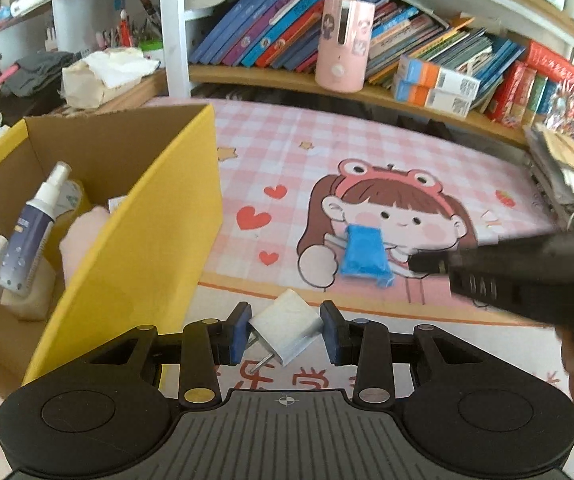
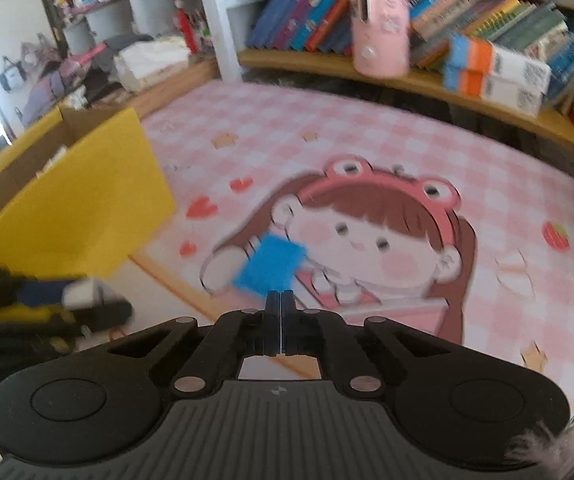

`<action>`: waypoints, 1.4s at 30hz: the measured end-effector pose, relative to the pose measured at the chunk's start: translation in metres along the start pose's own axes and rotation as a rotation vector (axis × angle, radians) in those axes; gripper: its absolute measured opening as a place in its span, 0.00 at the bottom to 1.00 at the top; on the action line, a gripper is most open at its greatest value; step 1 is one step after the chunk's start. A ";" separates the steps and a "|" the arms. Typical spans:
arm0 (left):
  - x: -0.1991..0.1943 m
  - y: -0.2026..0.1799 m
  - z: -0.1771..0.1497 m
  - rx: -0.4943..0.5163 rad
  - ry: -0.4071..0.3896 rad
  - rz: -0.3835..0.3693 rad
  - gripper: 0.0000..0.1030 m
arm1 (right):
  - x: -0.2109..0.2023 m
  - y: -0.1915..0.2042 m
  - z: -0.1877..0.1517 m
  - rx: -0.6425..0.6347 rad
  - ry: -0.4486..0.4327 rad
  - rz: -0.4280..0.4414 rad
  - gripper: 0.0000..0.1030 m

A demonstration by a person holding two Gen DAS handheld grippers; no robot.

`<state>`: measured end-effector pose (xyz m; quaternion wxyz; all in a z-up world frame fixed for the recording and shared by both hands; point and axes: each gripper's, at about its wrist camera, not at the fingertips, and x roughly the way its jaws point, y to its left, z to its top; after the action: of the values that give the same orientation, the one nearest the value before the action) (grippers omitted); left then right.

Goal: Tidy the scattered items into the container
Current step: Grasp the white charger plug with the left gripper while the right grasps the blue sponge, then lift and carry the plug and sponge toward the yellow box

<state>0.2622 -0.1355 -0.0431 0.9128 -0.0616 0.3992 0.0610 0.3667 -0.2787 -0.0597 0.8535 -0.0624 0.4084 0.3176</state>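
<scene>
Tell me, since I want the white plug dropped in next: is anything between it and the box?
The left gripper has the white plug between its jaws. Only the box's yellow wall, on its left, stands between; it must be lifted over.

A pink checked mat printed with a cartoon girl in a frog headband covers the desk. Behind it a wooden shelf carries slanting books, a pink cylindrical holder and stacked orange-and-blue boxes; folded cloths lie further left
</scene>
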 end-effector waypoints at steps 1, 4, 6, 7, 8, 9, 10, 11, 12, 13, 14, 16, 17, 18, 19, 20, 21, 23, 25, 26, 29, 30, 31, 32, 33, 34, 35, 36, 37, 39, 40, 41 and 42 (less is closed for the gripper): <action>-0.003 -0.001 0.000 0.000 -0.005 -0.007 0.35 | 0.000 -0.001 -0.001 0.000 -0.001 0.001 0.03; -0.013 -0.005 0.002 0.014 -0.025 -0.023 0.35 | 0.004 -0.001 0.006 0.016 -0.027 -0.011 0.24; -0.020 -0.007 0.002 0.028 -0.040 -0.026 0.35 | 0.013 0.004 0.013 0.012 -0.036 -0.019 0.36; -0.024 -0.008 0.002 0.033 -0.048 -0.026 0.35 | 0.020 0.007 0.016 0.014 -0.033 -0.023 0.36; -0.029 -0.008 0.002 0.039 -0.057 -0.026 0.35 | 0.025 0.010 0.019 0.022 -0.027 -0.025 0.36; -0.033 -0.008 0.002 0.044 -0.065 -0.024 0.35 | 0.033 0.013 0.021 0.031 -0.018 -0.031 0.36; -0.037 -0.008 0.001 0.049 -0.072 -0.021 0.35 | 0.040 0.017 0.023 0.039 -0.008 -0.042 0.36; -0.041 -0.008 0.001 0.053 -0.079 -0.016 0.35 | 0.047 0.020 0.023 0.047 -0.001 -0.055 0.37; -0.045 -0.007 0.000 0.056 -0.083 -0.012 0.35 | 0.052 0.022 0.024 0.052 0.003 -0.076 0.42; -0.049 -0.006 0.000 0.058 -0.086 -0.006 0.35 | 0.057 0.025 0.023 0.053 0.006 -0.103 0.43; -0.052 -0.005 -0.001 0.062 -0.087 -0.002 0.35 | 0.060 0.026 0.022 0.053 0.013 -0.121 0.43; -0.056 -0.003 -0.003 0.066 -0.088 0.007 0.35 | 0.063 0.030 0.017 0.037 0.004 -0.140 0.42; -0.058 -0.002 -0.004 0.066 -0.087 0.009 0.35 | 0.063 0.033 0.015 0.018 -0.003 -0.147 0.36; -0.059 -0.001 -0.005 0.065 -0.087 0.011 0.35 | 0.062 0.035 0.013 0.005 -0.011 -0.143 0.35; -0.060 0.000 -0.005 0.063 -0.088 0.012 0.35 | 0.061 0.035 0.011 0.001 -0.016 -0.140 0.35; -0.061 0.001 -0.006 0.063 -0.090 0.012 0.35 | 0.060 0.034 0.009 0.002 -0.019 -0.136 0.34; -0.063 0.001 -0.006 0.064 -0.091 0.011 0.35 | 0.059 0.033 0.009 0.001 -0.020 -0.132 0.32; -0.065 0.000 -0.006 0.071 -0.096 0.004 0.35 | 0.053 0.031 0.010 0.002 -0.026 -0.126 0.31; -0.069 0.000 -0.006 0.084 -0.104 -0.005 0.35 | 0.039 0.031 0.009 -0.012 -0.055 -0.115 0.31; -0.070 -0.001 -0.006 0.090 -0.107 -0.011 0.35 | 0.032 0.032 0.008 -0.023 -0.067 -0.114 0.30; -0.072 -0.001 -0.007 0.095 -0.104 -0.034 0.35 | 0.009 0.030 0.003 -0.018 -0.087 -0.100 0.30; -0.072 -0.002 -0.007 0.096 -0.102 -0.042 0.35 | 0.003 0.029 0.001 -0.013 -0.088 -0.097 0.30; -0.072 -0.002 -0.008 0.096 -0.100 -0.051 0.35 | -0.004 0.029 -0.001 -0.007 -0.089 -0.094 0.30; -0.072 -0.002 -0.009 0.096 -0.099 -0.060 0.35 | -0.011 0.028 -0.004 -0.001 -0.091 -0.092 0.30; -0.073 -0.002 -0.009 0.095 -0.097 -0.070 0.35 | -0.018 0.028 -0.007 0.007 -0.093 -0.093 0.30; -0.073 -0.002 -0.010 0.094 -0.095 -0.080 0.35 | -0.025 0.028 -0.010 0.015 -0.095 -0.095 0.30; -0.075 -0.001 -0.011 0.092 -0.092 -0.092 0.35 | -0.032 0.028 -0.012 0.023 -0.096 -0.097 0.30; -0.076 -0.001 -0.012 0.089 -0.090 -0.103 0.35 | -0.040 0.028 -0.015 0.032 -0.099 -0.100 0.30; -0.077 0.000 -0.013 0.089 -0.088 -0.114 0.35 | -0.047 0.029 -0.018 0.040 -0.102 -0.103 0.30; -0.081 0.001 -0.014 0.094 -0.090 -0.131 0.35 | -0.060 0.032 -0.025 0.055 -0.109 -0.110 0.30; -0.083 0.002 -0.015 0.098 -0.092 -0.140 0.35 | -0.067 0.033 -0.028 0.065 -0.113 -0.115 0.30; -0.086 0.004 -0.016 0.102 -0.094 -0.153 0.35 | -0.073 0.036 -0.032 0.077 -0.118 -0.121 0.30; -0.088 0.006 -0.017 0.105 -0.095 -0.165 0.35 | -0.079 0.039 -0.035 0.088 -0.123 -0.129 0.30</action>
<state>0.1899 -0.1379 0.0100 0.9345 -0.0434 0.3518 -0.0327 0.2840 -0.2995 -0.0187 0.8974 -0.0315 0.3640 0.2472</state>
